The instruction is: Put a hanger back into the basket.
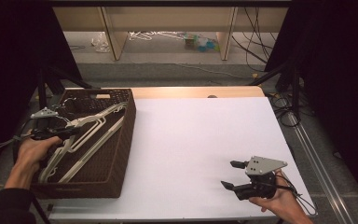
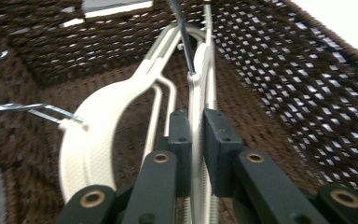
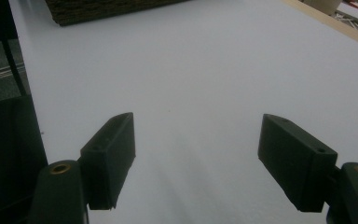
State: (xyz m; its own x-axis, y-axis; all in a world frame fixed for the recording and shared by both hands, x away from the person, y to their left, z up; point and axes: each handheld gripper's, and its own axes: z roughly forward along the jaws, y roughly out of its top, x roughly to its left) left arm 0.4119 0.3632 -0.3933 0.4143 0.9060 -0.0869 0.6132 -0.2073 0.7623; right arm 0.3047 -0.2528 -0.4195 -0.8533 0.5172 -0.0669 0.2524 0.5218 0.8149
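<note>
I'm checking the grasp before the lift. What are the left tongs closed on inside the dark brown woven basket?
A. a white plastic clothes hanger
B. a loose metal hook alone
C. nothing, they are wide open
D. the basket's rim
A: in the left gripper view the left tongs have their jaws pressed on either side of the thin edge of a white plastic clothes hanger, down inside the dark brown woven basket.

A white table top (image 1: 200, 149) fills the middle of the high view, with a strip of bare wood (image 1: 196, 92) along its far edge. Beyond it, on the floor (image 1: 168, 56), stand pale wooden legs (image 1: 112, 35), with loose white hangers (image 1: 151, 35) and small bluish-green items (image 1: 200, 43) between them. Dark cables (image 1: 256, 39) trail down at the right, near black curtains (image 1: 335, 70).
</note>
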